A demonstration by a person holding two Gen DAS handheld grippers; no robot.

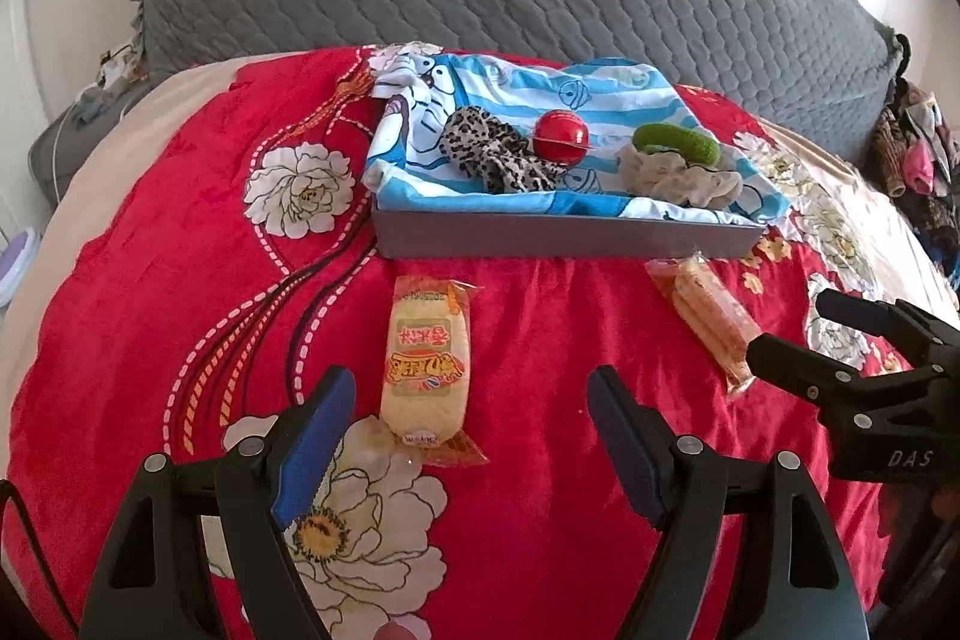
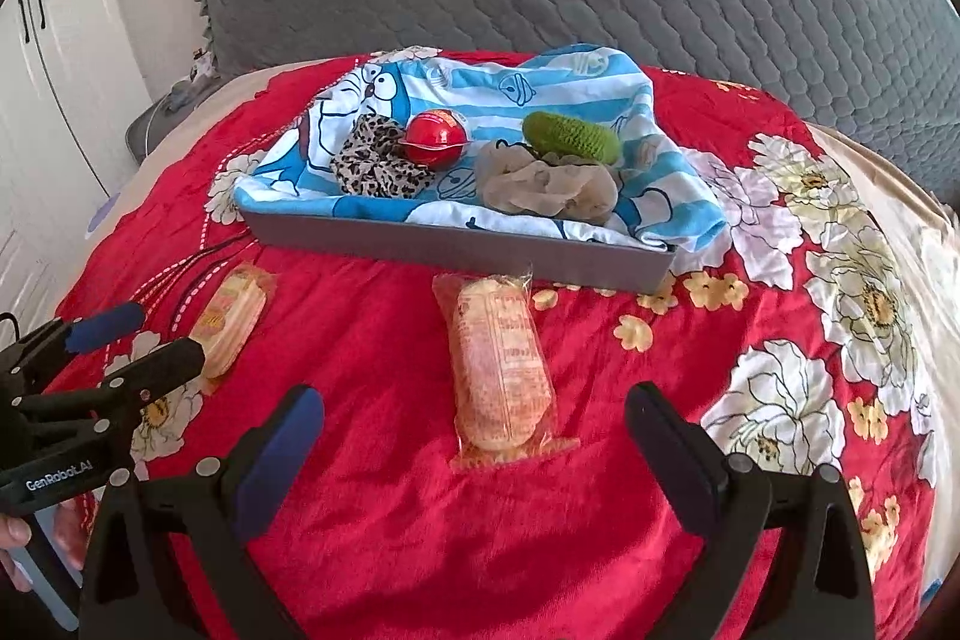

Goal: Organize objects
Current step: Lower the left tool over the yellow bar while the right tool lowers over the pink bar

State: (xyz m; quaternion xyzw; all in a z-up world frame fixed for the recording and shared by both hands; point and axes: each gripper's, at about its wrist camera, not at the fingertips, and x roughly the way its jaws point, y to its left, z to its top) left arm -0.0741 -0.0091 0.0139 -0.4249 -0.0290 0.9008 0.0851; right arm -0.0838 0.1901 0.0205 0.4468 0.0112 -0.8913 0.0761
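Both grippers hang over snack packets on the bed, ahead of a pickup.

The left gripper (image 1: 471, 436) has its jaws wide open and empty, the yellow snack packet (image 1: 426, 370) lying on the red bedspread (image 1: 150, 280) just beyond them. The right gripper (image 2: 474, 454) is equally wide and empty before the clear-wrapped packet (image 2: 501, 370). The grey tray (image 2: 456, 244) beyond already holds a red ball (image 2: 435, 139). Judged next: each lowers astride its packet, closes, then carries to the tray.

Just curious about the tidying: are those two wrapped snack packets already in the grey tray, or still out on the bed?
Out. Both snack packets lie flat on the red blanket, in front of the grey tray.
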